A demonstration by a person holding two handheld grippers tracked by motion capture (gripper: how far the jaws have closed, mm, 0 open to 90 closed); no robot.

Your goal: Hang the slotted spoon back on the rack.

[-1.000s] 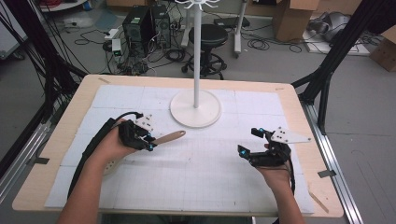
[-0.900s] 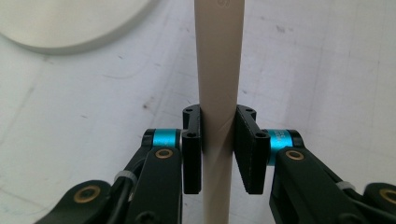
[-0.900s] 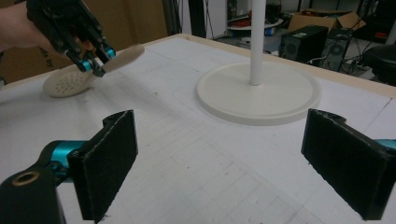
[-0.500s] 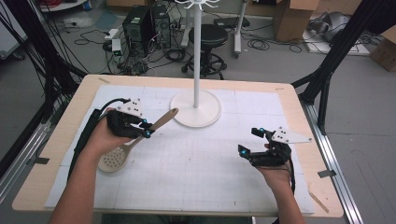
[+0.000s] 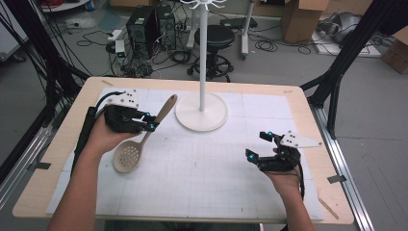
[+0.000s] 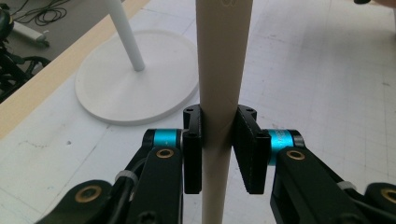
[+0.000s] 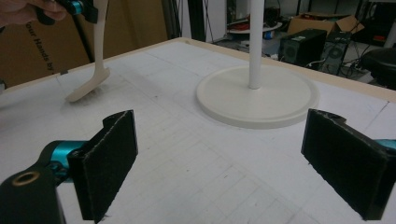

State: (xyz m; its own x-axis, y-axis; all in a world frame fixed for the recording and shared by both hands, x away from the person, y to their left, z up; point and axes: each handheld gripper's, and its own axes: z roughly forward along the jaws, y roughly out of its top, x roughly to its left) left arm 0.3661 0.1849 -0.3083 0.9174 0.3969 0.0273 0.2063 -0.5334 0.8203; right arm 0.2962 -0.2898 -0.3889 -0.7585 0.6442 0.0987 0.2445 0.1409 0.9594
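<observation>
Left gripper [image 5: 150, 123] clamped on slotted spoon [image 5: 139, 144] handle, left-centre of high view; bowl end appears to touch the table [image 5: 216, 183] in the right gripper view; right gripper [image 5: 260, 147] jaws wide apart, holding nothing, lower right; pickup done; hanging on stand [image 5: 202, 110], upper centre, likely remains.

The left gripper [image 5: 150, 121] is hanging over the table's left half, its jaws clamping a spoon handle [image 6: 219, 84], forearm reaching in from the near edge. The right gripper [image 5: 260, 145] is resting near the right edge, jaws standing wide apart.
</observation>
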